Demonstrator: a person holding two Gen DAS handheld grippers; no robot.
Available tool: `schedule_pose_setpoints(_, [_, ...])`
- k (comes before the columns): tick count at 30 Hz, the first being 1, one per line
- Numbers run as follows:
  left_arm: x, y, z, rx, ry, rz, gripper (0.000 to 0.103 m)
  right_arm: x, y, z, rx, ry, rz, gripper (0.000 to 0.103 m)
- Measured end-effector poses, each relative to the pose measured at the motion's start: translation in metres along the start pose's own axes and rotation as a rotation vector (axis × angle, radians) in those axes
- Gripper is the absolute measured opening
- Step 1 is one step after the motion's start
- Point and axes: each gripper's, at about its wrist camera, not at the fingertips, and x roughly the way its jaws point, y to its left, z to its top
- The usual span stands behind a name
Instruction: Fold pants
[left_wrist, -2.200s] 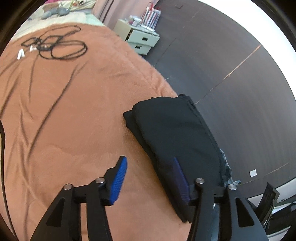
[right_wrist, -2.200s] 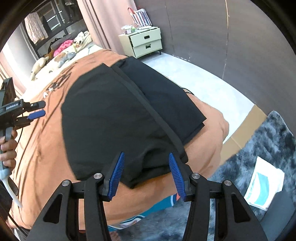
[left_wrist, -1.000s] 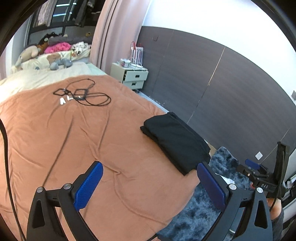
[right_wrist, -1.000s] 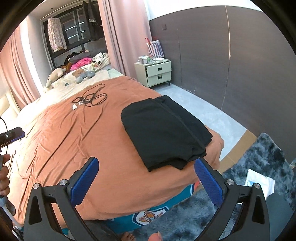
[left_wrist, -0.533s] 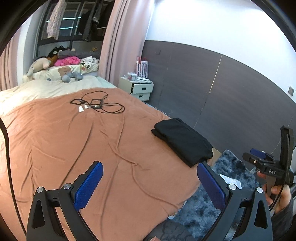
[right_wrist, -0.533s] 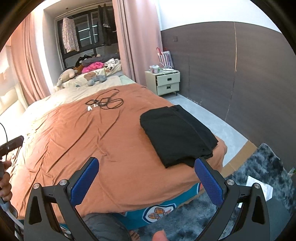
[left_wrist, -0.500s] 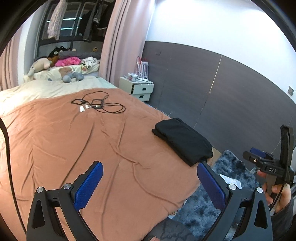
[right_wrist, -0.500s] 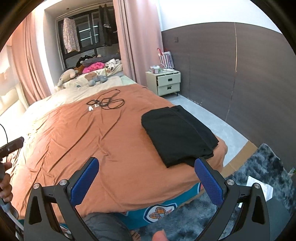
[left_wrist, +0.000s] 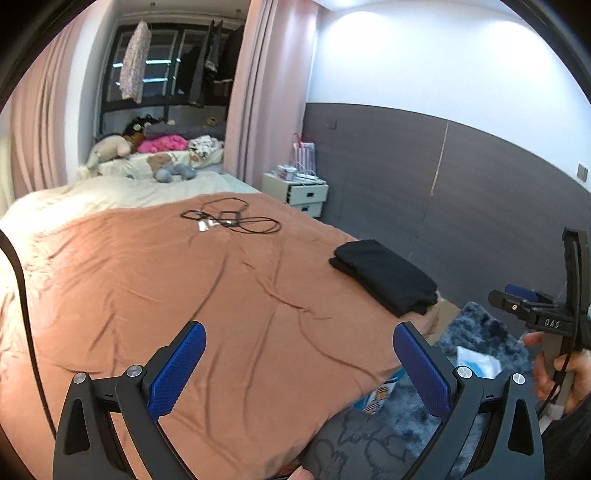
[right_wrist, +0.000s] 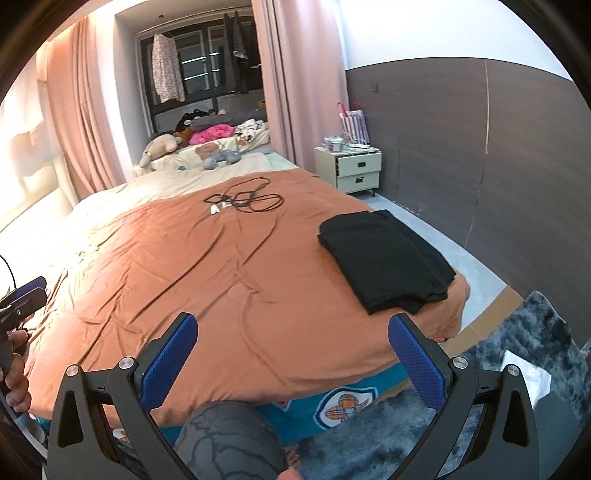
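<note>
Seemingly the folding is done: the pants (right_wrist: 384, 264) lie as a compact black rectangle of stacked layers on the bed (right_wrist: 221, 277), at its corner on the side of the nightstand (right_wrist: 349, 168) and well apart from the cables (right_wrist: 243, 201) further up the blanket. Both the left tongs (left_wrist: 295, 365) and the right tongs (right_wrist: 291, 354) stand wide and empty, held clear of the bed's foot with nothing between their blue pads. At most a squaring of the slightly uneven near edge looks left to do

Left hand-held gripper (left_wrist: 297, 349) jaws spread wide, empty, right hand-held gripper (right_wrist: 291, 341) likewise, both raised
</note>
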Motion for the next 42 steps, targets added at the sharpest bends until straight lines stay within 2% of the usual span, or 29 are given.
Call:
schedule_pose_setpoints(5, [-0.034, -0.003, -0.018, 0.040, -0.041, 0.064, 0.103, -0.015, 0.011, -0.016, -0.009, -0.011, 0.039, 0.103])
schedule_pose_setpoints(10, [-0.053, -0.006, -0.035, 0.046, -0.055, 0.087, 0.102, -0.026, 0.015, -0.029, -0.025, -0.021, 0.073, 0.103])
schedule_pose_setpoints(19, [-0.086, -0.010, -0.065, 0.009, -0.084, 0.118, 0.102, -0.043, 0.016, -0.053, -0.040, -0.038, 0.102, 0.103])
schedule_pose_setpoints(25, [-0.110, -0.011, -0.084, -0.002, -0.110, 0.165, 0.102, -0.054, 0.023, -0.067, -0.065, -0.047, 0.118, 0.103])
schedule_pose_setpoints(32, [-0.126, -0.006, -0.110, -0.041, -0.108, 0.195, 0.102, -0.065, 0.028, -0.087, -0.074, -0.052, 0.130, 0.103])
schedule_pose_setpoints(36, [-0.131, -0.002, -0.122, -0.071, -0.108, 0.188, 0.102, -0.069, 0.036, -0.100, -0.081, -0.044, 0.127, 0.103])
schedule_pose_setpoints(42, [-0.139, -0.004, -0.134, -0.069, -0.099, 0.207, 0.103, -0.072, 0.048, -0.114, -0.086, -0.035, 0.136, 0.103])
